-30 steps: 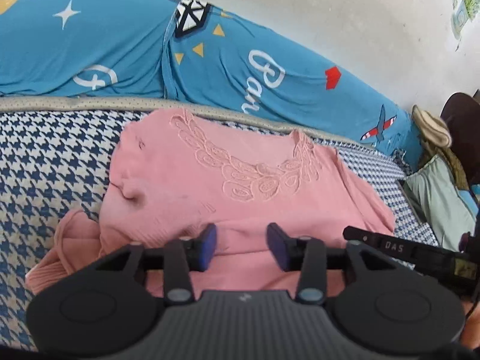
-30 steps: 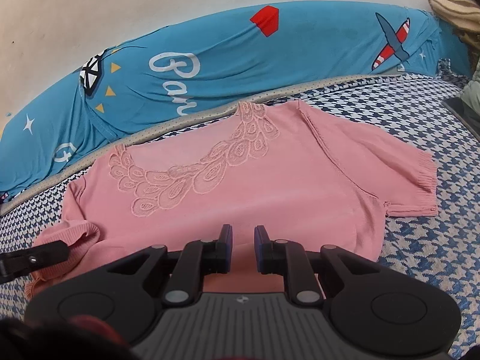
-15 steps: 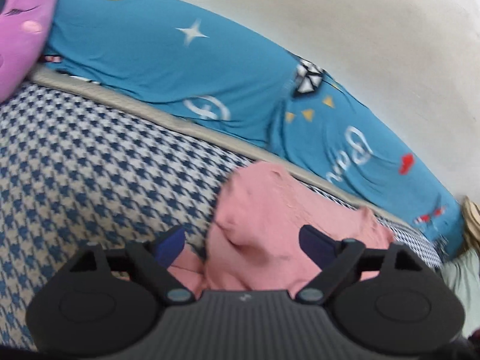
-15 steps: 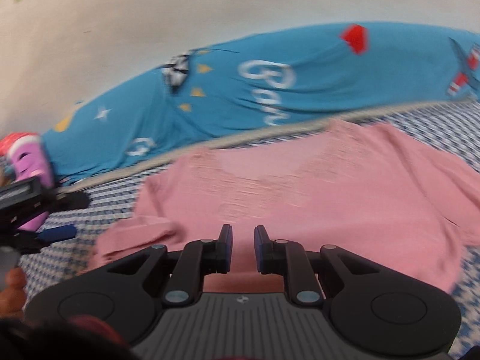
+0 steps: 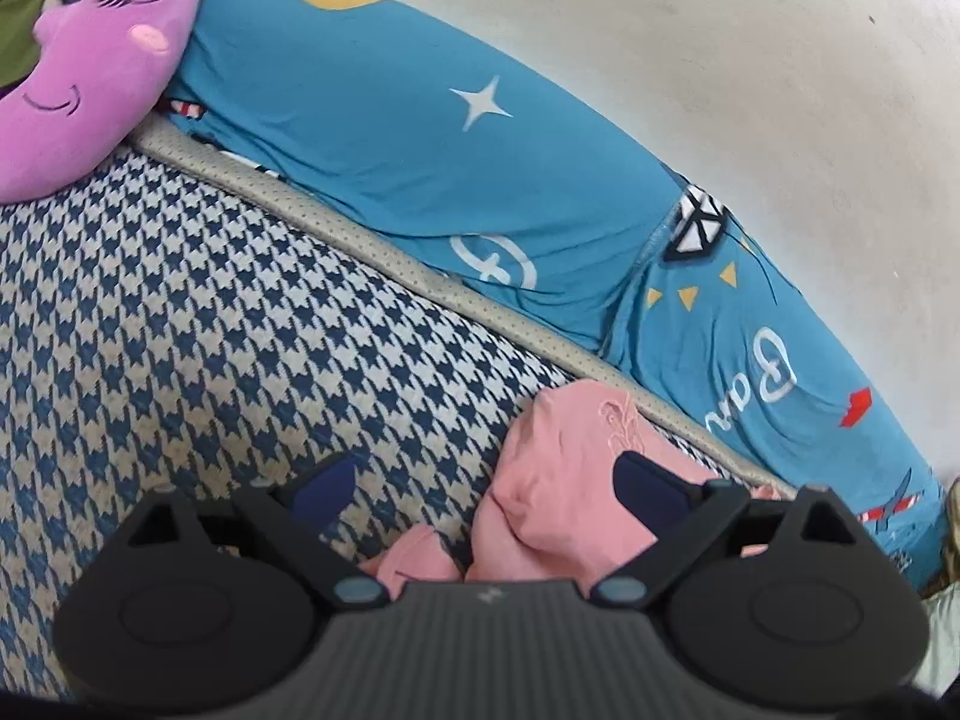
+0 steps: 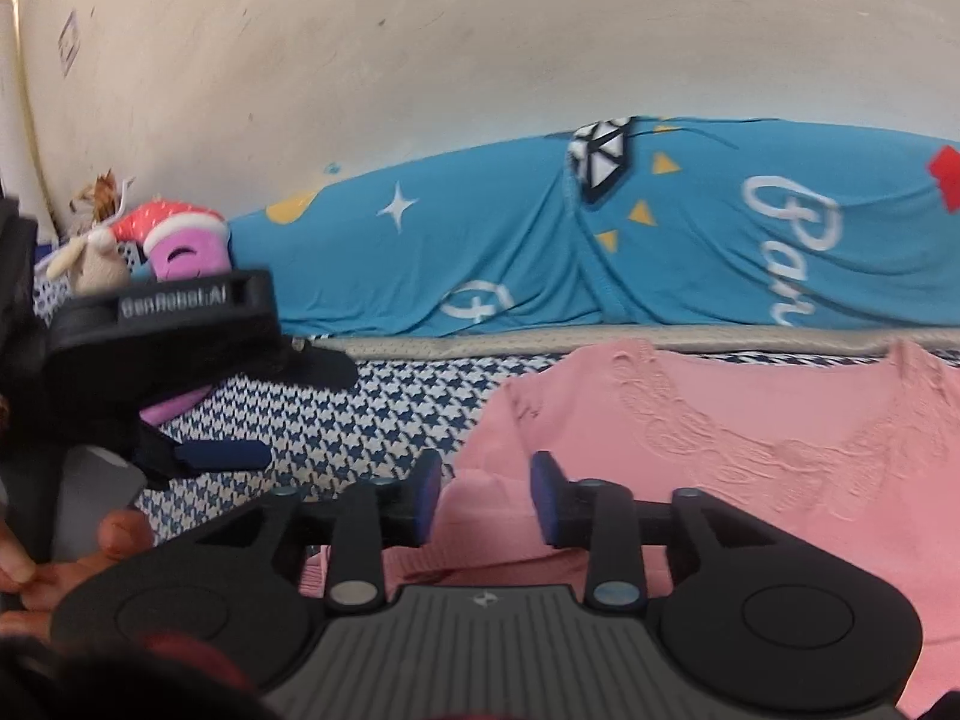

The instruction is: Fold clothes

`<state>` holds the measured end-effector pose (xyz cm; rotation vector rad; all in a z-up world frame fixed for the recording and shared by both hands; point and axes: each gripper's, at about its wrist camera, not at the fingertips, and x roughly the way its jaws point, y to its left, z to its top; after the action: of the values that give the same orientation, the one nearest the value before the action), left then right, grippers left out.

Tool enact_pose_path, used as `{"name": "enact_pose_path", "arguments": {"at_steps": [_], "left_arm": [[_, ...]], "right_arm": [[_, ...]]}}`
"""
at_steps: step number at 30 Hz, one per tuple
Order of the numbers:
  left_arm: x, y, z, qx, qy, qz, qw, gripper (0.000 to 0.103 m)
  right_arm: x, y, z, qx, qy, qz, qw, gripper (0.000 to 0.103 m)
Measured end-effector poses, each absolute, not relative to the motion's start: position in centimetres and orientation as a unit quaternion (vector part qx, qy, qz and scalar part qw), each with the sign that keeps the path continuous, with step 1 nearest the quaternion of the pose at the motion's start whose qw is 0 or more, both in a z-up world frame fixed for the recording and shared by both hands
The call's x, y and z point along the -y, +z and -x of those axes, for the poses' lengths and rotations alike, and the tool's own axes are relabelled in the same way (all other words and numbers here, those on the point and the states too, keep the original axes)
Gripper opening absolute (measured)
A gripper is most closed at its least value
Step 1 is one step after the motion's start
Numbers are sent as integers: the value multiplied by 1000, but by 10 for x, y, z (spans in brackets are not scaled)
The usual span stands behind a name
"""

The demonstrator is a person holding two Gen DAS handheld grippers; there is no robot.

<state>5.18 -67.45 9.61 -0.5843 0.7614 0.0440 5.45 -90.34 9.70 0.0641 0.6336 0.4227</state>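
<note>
Pink top: soft knit, lying spread out on the houndstooth cover; raised embroidered scrollwork curves around its neckline; its sleeve nearest the plush is bunched into rounded folds.
Houndstooth cover: woven blue-and-white check, flat, edged on the wall side by a grey dotted band.
Blue printed fabric: smooth, draped over a long rounded bolster shape beyond the pink top, against the pale wall; white star, yellow triangles, a black-and-white diamond and white lettering are printed on it.
Purple plush: fuzzy, crescent-shaped, stitched closed eye and smile, pink cheek; far from the pink top, at the end of the cover.
Left gripper: black plastic with dark blue pads; jaws spread wide, holding nothing, straddling the bunched sleeve of the pink top.
Right gripper: same build; jaws parted with a moderate gap, a fold of the pink top just ahead between them; whether they touch it cannot be told.
Left wrist view only: the plush's face up close.
Right wrist view only: the neckline embroidery, the left gripper seen from the side beside the pink top, fingertips of a hand on it, and a red-and-white cap on the plush.
</note>
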Motion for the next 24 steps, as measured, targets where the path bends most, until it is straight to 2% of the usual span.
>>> {"name": "enact_pose_path", "arguments": {"at_steps": [4,7,8,9,10,11,21,24], "left_arm": [[669,94,-54,-369,32,292,882,97],[669,93,-54,-371,31,292,881,97],[670,92,-55,-372,31,290,881,97],[670,91,-55,-373,31,288,882,97],[671,91,-54,-374,32,284,882,97],[671,90,-54,-376,32,281,883,97],[673,73,-55,-412,47,259,872,98],[683,67,-55,-422,36,251,870,98]], "right_arm": [[880,91,-62,-307,220,-5,926,41],[867,83,-68,-310,222,14,924,41],[865,79,-70,-314,218,21,924,37],[863,75,-71,-320,208,32,924,28],[861,71,-72,-326,198,42,923,7],[864,70,-71,-326,196,36,924,5],[939,103,-59,-295,151,-119,936,5],[968,103,-61,-308,129,-171,927,5]]}}
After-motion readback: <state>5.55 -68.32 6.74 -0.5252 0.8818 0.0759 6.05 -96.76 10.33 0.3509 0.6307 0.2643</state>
